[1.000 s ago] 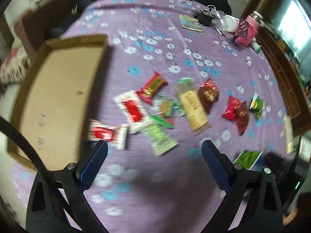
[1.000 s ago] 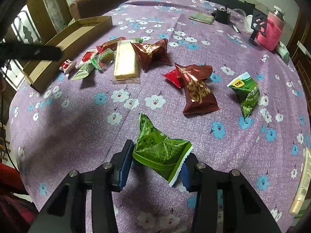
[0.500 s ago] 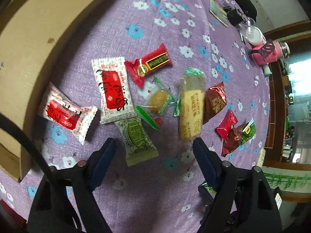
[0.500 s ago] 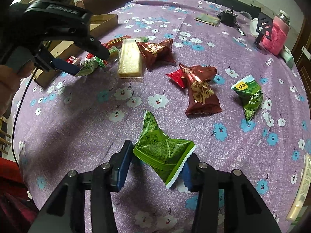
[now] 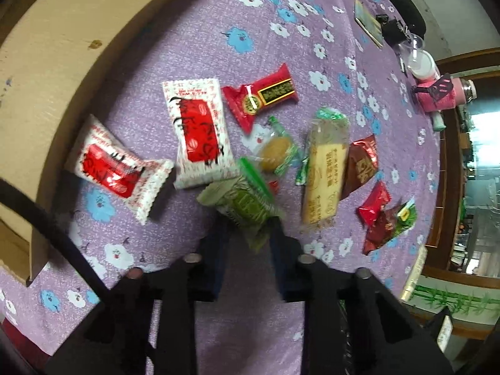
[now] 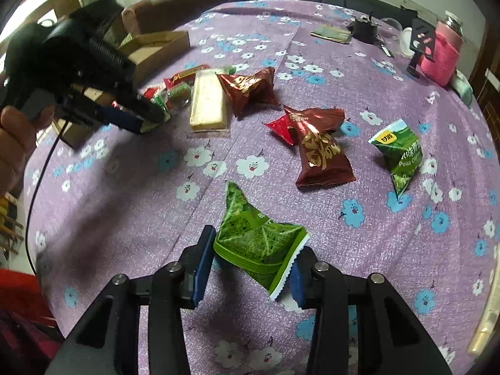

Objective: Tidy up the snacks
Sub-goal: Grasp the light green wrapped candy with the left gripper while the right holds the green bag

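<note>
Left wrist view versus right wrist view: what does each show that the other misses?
Only the left wrist view shows two white-and-red wrapped snacks lying by the brown cardboard box. Only the right wrist view shows the right gripper shut on a bright green crinkled snack bag. Both show the left gripper closed on a pale green packet, and the long yellow wafer pack.

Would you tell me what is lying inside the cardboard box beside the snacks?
The cardboard box shows only bare brown floor, with no snacks on the visible part. Its far end runs out of frame, so that part stays unknown.
</note>
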Demonstrator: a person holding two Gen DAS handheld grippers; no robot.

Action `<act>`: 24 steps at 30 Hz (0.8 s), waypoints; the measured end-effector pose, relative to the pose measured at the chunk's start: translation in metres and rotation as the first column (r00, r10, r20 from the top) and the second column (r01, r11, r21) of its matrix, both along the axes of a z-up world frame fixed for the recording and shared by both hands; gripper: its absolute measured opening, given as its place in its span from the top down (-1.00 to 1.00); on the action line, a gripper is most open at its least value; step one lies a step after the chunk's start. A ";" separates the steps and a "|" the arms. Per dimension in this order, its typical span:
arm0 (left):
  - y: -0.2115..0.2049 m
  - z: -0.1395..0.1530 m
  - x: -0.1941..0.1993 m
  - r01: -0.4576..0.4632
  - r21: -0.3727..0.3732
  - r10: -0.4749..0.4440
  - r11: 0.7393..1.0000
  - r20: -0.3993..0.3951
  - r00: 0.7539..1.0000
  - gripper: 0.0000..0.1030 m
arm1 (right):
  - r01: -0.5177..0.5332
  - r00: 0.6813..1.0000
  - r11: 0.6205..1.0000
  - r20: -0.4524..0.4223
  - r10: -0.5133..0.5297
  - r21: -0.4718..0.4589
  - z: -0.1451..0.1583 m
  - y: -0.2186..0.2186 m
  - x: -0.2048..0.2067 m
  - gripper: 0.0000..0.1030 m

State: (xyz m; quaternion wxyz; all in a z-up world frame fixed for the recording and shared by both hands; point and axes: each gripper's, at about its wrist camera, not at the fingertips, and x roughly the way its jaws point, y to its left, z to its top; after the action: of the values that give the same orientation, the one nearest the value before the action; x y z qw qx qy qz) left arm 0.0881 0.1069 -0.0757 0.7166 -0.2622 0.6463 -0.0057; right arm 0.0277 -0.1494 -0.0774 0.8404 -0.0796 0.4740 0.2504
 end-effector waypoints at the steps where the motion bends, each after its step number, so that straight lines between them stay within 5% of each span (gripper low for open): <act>1: -0.001 0.000 -0.002 0.005 0.013 -0.005 1.000 0.006 1.000 0.67 | -0.001 1.000 1.000 -0.002 0.001 -0.002 0.000 0.000 -0.001 0.26; 4: -0.005 -0.001 -0.008 0.023 0.031 -0.024 0.999 0.012 1.000 0.98 | 0.010 1.000 1.000 -0.003 -0.010 -0.012 0.001 0.000 -0.001 0.26; 24: -0.003 0.005 -0.075 0.176 0.154 -0.205 0.972 0.196 0.959 0.99 | -0.020 0.999 1.000 -0.033 0.020 -0.007 0.007 0.021 -0.018 0.26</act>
State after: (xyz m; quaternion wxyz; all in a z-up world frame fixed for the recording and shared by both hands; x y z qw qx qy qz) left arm 0.0134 0.1039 -0.0707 0.7932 -0.1475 0.5879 -0.0590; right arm 0.0099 -0.1280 -0.0702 0.8296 -0.0831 0.4880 0.2584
